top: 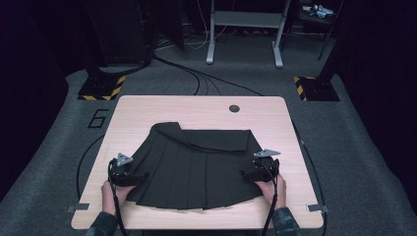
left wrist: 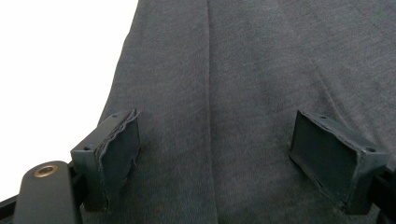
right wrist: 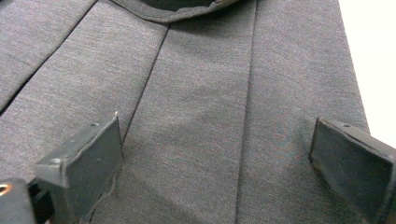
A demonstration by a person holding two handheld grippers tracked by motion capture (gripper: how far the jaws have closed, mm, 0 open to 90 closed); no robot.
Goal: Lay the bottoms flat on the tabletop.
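A dark pleated skirt (top: 196, 169) lies flat across the middle of the desk (top: 142, 105), hem toward the near edge and waistband toward the far edge. The left gripper (top: 140, 176) sits at the skirt's left edge, jaws wide apart over the cloth, nothing pinched. The right gripper (top: 247, 173) sits at the skirt's right edge, likewise spread wide with fabric beneath but not clamped.
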